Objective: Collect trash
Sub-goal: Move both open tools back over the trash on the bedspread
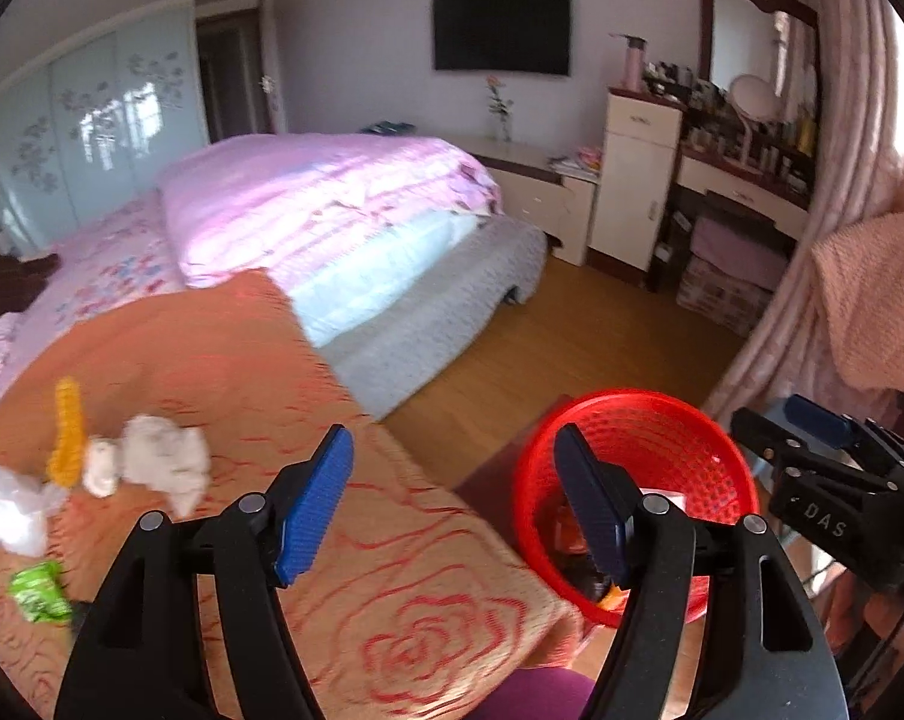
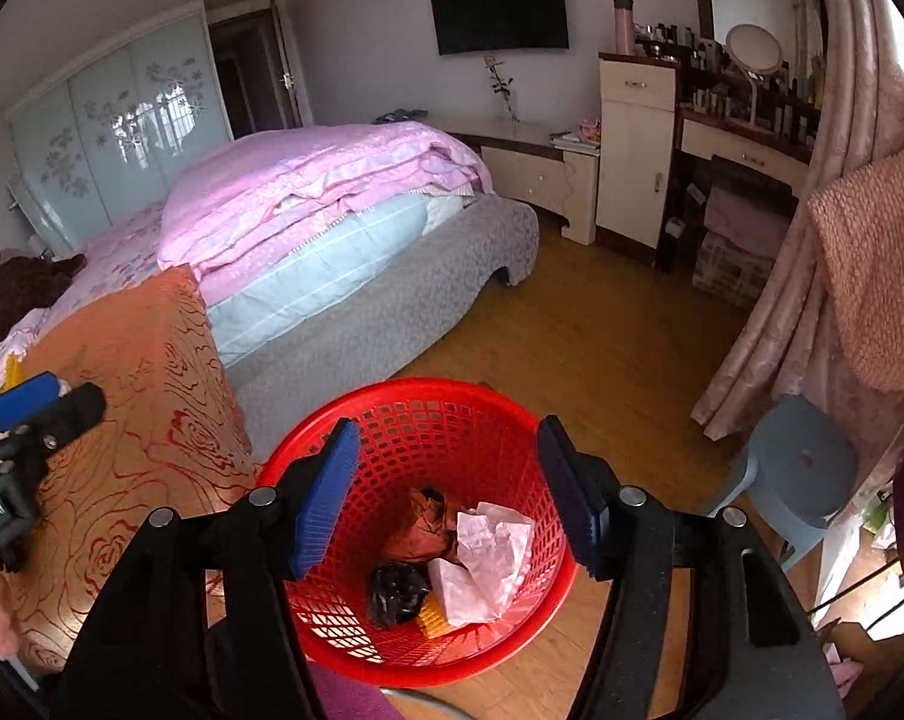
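A red mesh basket stands on the wood floor beside the bed; inside lie pink crumpled paper, a brown wad, a black bag and an orange piece. My right gripper hangs open above the basket with nothing between its fingers. My left gripper is open and empty over the orange rose-patterned blanket, with the basket to its right. On the blanket to the left lie white tissue wads, a yellow piece, clear plastic and a green wrapper.
The bed carries a pink folded quilt. A grey stool stands right of the basket, pink curtains behind it. A dresser with a mirror and a white cabinet line the far wall. Open wood floor lies beyond the basket.
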### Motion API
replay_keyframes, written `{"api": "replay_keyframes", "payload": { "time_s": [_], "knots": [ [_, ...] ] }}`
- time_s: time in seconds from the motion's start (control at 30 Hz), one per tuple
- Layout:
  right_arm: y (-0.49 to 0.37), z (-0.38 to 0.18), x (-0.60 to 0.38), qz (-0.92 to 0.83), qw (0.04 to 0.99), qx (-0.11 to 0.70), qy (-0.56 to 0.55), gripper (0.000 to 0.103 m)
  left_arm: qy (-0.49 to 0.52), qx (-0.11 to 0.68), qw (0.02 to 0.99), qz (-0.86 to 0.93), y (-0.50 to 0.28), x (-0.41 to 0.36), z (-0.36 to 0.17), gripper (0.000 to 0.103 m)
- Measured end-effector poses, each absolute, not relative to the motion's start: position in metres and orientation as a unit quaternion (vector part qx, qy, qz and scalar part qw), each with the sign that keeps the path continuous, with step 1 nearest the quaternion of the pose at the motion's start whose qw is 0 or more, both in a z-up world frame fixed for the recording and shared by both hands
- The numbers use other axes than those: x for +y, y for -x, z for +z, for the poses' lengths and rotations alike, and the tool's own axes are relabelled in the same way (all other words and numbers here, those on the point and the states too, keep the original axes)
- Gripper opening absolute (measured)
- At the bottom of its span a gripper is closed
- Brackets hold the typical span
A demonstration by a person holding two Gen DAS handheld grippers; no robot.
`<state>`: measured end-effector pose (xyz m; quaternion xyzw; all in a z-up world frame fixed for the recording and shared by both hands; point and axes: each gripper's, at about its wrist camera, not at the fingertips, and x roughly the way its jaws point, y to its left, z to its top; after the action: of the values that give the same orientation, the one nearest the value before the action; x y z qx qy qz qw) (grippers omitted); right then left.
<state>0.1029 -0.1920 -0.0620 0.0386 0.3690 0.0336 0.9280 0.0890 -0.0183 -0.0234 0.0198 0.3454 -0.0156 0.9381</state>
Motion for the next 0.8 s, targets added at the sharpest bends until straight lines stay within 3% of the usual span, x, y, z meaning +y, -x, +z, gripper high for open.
{"api": "replay_keyframes", "payload": {
  "time_s": [0.8],
  "knots": [
    [-0.092,-0.047,-0.111,0.118,0.926,0.358,0.016,0.062,0.008,0.325,0.937,0.128,-0.036,0.083,-0.005,0.067]
  ]
}}
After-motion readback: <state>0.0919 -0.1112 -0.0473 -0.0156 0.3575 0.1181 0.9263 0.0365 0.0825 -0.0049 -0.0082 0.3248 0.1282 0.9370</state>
